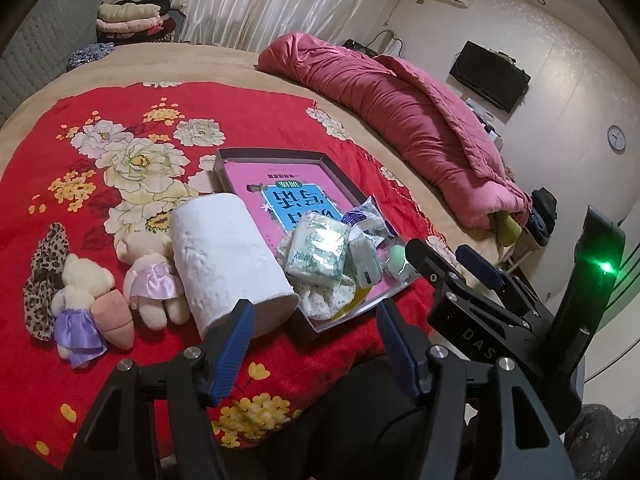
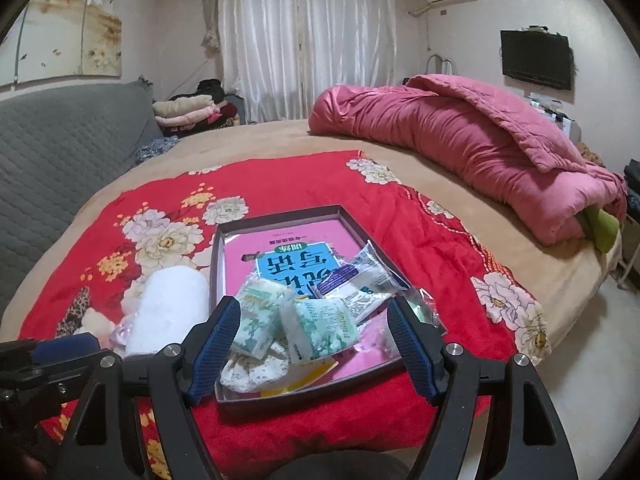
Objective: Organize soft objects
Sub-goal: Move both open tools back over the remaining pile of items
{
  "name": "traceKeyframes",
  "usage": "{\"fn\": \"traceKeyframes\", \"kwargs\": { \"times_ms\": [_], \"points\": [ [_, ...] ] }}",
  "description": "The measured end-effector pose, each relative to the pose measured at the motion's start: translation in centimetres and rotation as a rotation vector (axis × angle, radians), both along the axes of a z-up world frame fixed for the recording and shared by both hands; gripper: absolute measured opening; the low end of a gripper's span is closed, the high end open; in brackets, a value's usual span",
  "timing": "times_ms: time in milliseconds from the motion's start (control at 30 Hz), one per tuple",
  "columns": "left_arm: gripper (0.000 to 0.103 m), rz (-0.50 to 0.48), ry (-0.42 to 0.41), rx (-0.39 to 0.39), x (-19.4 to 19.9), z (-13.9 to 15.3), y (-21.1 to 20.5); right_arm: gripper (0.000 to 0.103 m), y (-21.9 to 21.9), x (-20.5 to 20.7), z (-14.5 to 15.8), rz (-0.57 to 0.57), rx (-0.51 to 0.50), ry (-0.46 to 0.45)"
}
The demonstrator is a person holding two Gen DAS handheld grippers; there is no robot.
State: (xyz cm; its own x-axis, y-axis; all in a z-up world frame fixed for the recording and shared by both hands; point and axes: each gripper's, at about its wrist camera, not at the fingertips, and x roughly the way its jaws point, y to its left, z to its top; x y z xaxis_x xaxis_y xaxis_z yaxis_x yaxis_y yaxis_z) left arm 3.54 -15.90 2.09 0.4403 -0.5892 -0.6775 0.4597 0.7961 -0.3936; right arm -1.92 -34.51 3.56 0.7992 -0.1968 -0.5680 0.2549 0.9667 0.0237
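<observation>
A shallow dark tray point(image 2: 280, 216) with a pink printed bottom lies on the red flowered blanket point(image 2: 400, 208). In it are two tissue packs point(image 2: 320, 320), a plastic packet point(image 2: 356, 284) and a floral cloth point(image 2: 252, 372). My right gripper point(image 2: 314, 344) hovers open over the tray's near end, holding nothing. My left gripper point(image 1: 316, 344) is open and empty above the blanket, just in front of a white toilet roll point(image 1: 228, 260). Left of the roll lie two plush bears point(image 1: 148, 272), a pink sponge point(image 1: 114, 320) and a leopard scrunchie point(image 1: 44, 276). The right gripper point(image 1: 452, 262) shows beside the tray point(image 1: 280, 156).
A rolled pink quilt point(image 2: 472, 152) lies along the bed's far right side. Folded clothes point(image 2: 188, 114) are stacked at the back near the curtain. A grey quilted headboard point(image 2: 60, 152) borders the left. The bed's edge drops to the floor on the right.
</observation>
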Motion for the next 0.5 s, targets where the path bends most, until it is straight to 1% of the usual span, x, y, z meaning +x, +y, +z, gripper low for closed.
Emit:
{"fn": "traceKeyframes", "kwargs": {
  "times_ms": [300,500],
  "points": [
    [0.063,0.011,-0.02,0.004,-0.8,0.5,0.6,0.077,1.4,-0.8,0.7,0.035,-0.027,-0.004],
    [0.063,0.036,-0.012,-0.001,-0.9,0.4,1.7,0.077,2.0,-1.3,1.1,0.032,-0.034,0.002]
  ]
}}
